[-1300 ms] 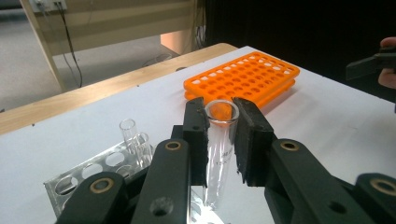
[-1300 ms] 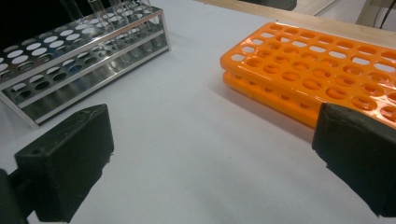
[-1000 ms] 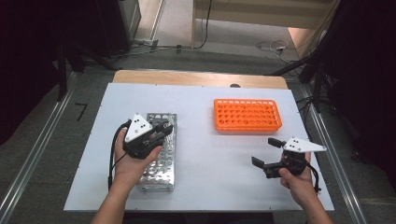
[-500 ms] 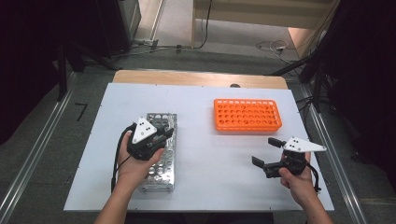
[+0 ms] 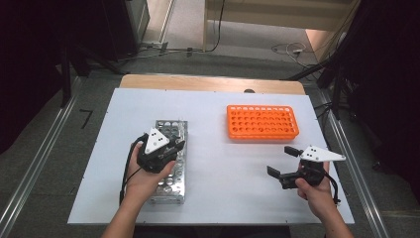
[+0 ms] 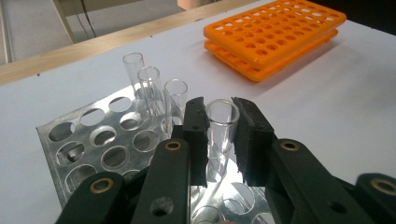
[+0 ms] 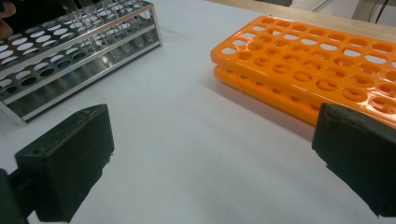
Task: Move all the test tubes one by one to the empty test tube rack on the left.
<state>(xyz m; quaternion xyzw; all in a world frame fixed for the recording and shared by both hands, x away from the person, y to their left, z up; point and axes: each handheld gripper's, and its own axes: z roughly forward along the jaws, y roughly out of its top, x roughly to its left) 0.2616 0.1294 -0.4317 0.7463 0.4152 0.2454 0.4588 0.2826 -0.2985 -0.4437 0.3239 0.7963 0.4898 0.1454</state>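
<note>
The left gripper (image 6: 219,140) is clamped on a glass tube (image 6: 221,128) that stands in the metal rack (image 6: 88,144), at its edge nearest the orange rack (image 6: 275,35). Over the last second it has edged inward over the metal rack; the tube seems seated, perhaps about to lift. The right gripper (image 7: 210,163) hangs wide open.

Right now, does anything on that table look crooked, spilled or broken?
Nothing stands out. The metal rack and orange rack sit flat on the table. The glass tubes stand upright, and the left gripper is closed on one tube. No spills or cracks show.
</note>
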